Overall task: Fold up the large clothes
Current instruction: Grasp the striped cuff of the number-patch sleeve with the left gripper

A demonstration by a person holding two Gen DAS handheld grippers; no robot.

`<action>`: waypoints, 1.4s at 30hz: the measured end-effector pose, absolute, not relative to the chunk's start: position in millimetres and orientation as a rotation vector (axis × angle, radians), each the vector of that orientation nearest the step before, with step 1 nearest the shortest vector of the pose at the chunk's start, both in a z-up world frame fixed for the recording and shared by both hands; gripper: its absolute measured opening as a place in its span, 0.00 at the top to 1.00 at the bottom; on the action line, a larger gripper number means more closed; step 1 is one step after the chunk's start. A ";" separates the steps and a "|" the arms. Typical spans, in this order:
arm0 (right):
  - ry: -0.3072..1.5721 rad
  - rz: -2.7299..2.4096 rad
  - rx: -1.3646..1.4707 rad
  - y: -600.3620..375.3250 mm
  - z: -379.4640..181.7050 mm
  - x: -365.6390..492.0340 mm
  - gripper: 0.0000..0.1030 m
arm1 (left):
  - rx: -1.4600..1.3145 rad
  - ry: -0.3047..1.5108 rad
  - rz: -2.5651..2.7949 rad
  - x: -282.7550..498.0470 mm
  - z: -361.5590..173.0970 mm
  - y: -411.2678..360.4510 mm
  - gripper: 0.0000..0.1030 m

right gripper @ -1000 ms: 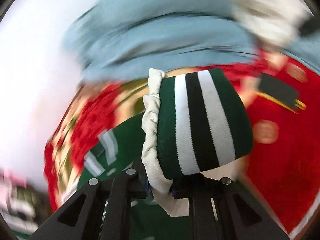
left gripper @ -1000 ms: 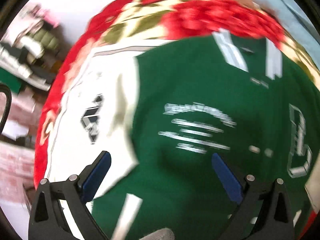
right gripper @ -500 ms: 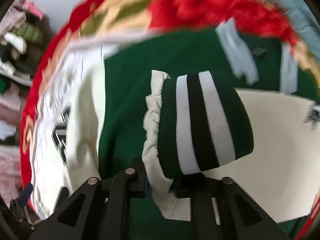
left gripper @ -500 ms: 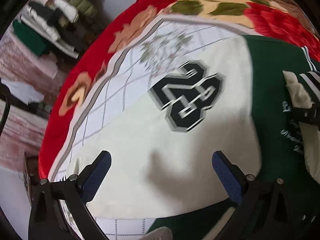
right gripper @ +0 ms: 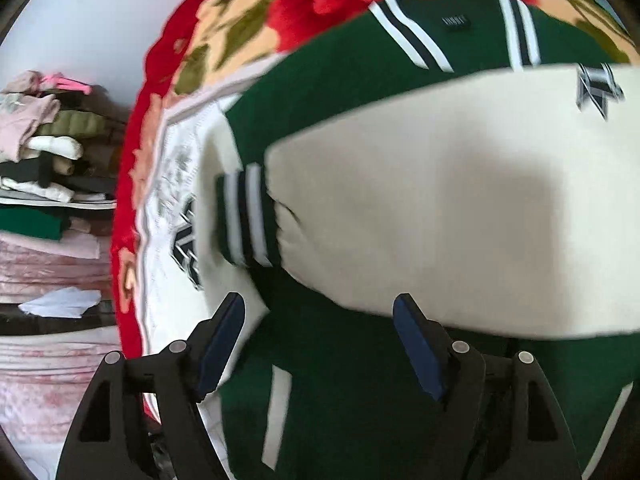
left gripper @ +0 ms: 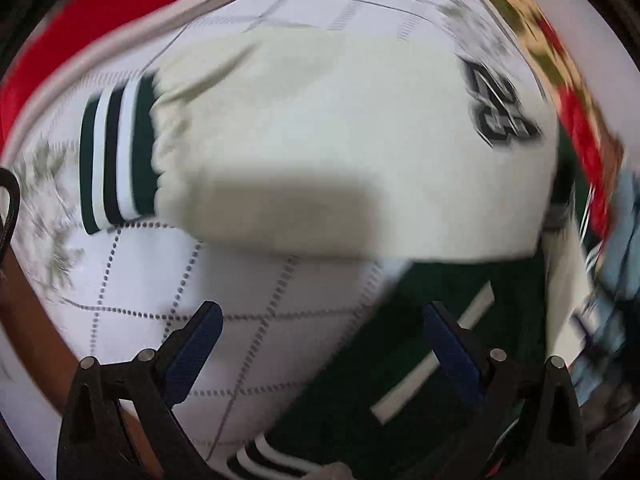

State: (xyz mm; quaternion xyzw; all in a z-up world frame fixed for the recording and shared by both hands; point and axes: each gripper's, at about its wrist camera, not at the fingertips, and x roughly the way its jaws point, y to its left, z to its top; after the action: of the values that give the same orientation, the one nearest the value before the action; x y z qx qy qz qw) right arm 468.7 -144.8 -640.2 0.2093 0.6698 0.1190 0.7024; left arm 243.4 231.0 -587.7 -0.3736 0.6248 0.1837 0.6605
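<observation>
Item: varsity jacket (right gripper: 340, 380), green body, cream sleeves, laid on a white quilted bed cover (left gripper: 132, 288) over a red floral blanket (right gripper: 224, 36).

Change noted: the right sleeve (right gripper: 460, 208), gripped at its striped cuff (right gripper: 244, 220) half a second ago, has been released and is now laid across the green body. Right gripper (right gripper: 320, 344): fingers spread wide, nothing held.

Left gripper (left gripper: 320, 344): fingers likewise spread wide, empty, above the left sleeve (left gripper: 328, 140), which lies flat with its own cuff (left gripper: 116, 152) on the cover.

Judgement: one sleeve fold done; the left sleeve is next.
</observation>
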 end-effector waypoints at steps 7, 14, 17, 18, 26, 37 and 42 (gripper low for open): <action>1.478 0.202 0.519 -130.9 -653.1 457.1 0.24 | -1.056 1.186 0.592 247.1 -621.2 293.8 0.03; 1.450 0.206 0.368 -100.9 -643.4 462.6 0.24 | -0.843 1.062 0.787 311.7 -621.3 337.4 0.75; 1.429 0.249 0.327 -81.8 -639.6 472.9 0.24 | -0.791 1.026 0.779 346.8 -614.9 359.0 0.86; 1.420 0.262 0.302 -71.8 -638.9 478.8 0.24 | -0.755 1.009 0.772 362.2 -609.8 366.8 0.87; 1.454 0.333 0.412 -13.1 -669.3 520.9 0.47 | -0.588 0.866 0.745 402.4 -542.4 400.2 0.89; 1.410 0.363 0.408 56.4 -659.1 529.7 1.00 | -0.251 0.783 0.605 415.3 -456.6 345.0 0.90; 1.426 0.338 0.417 21.7 -644.2 515.5 0.81 | -0.180 0.762 0.540 427.8 -429.6 309.2 0.90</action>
State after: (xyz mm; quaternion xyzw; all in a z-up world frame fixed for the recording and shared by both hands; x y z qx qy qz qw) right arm 515.5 21.7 -644.2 0.1888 0.6460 0.1531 0.7236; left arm 427.8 309.2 -429.6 -0.0868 0.3669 0.2601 0.8889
